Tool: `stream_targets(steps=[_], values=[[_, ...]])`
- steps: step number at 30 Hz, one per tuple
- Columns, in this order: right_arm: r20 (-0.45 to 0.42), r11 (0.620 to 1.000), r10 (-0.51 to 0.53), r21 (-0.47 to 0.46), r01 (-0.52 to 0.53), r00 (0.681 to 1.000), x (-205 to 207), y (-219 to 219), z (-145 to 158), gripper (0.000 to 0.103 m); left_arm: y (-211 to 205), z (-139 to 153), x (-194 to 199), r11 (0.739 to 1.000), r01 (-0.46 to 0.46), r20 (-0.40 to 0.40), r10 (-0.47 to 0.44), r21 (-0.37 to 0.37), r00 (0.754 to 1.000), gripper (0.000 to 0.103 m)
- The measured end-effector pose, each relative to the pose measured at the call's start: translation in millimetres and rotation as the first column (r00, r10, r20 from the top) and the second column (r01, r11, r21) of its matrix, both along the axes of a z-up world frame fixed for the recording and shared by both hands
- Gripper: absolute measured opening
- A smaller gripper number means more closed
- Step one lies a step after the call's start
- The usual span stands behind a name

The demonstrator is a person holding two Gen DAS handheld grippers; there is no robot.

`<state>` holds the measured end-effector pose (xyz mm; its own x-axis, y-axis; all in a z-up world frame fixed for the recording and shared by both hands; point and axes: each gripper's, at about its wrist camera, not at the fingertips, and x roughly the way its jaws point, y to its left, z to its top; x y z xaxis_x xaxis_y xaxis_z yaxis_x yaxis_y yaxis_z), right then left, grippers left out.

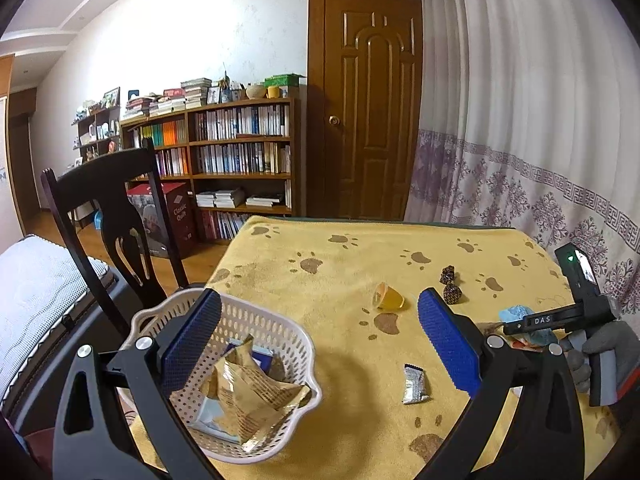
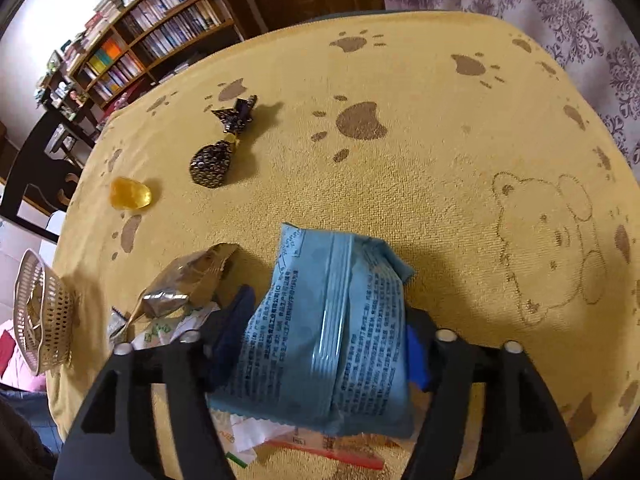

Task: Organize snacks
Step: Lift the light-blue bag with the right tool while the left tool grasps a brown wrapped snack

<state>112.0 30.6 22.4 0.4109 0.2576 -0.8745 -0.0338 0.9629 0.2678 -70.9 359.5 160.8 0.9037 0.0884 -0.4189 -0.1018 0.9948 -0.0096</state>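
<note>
Much of the snack pile under the right hand-held gripper [image 2: 316, 344] was hidden by the blue packet [image 2: 332, 320] clamped between its pads, and the wrappers beneath were cut off by the frame. The left hand-held gripper [image 1: 320, 340] hung wide open and empty above the tabletop [image 1: 340, 264], one pad over the white basket [image 1: 296, 340] of gold packets [image 1: 248, 392]. A silver wrapper [image 1: 415, 384], yellow jelly cup [image 1: 388, 298] and dark candies [image 1: 451, 285] lay loose.

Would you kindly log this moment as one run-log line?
left tongs: open, empty, over basket | right tongs: shut on blue packet | loose: yellow jelly cup, silver candy
</note>
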Motion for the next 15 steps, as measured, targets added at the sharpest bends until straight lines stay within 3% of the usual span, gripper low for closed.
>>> stream_targets(steps=[7,15], values=[[0.120,1.000,-0.018,0.010,0.017,0.993,-19,-18,24,0.056,-22,-12,18,0.998,0.057,-0.060,-0.058,-0.024,0.996,0.100],[0.259,0.993,-0.118,0.017,0.117,0.959,-49,-62,48,0.056,-67,-30,46,0.987,0.155,-0.141,-0.159,-0.039,0.977,0.100]])
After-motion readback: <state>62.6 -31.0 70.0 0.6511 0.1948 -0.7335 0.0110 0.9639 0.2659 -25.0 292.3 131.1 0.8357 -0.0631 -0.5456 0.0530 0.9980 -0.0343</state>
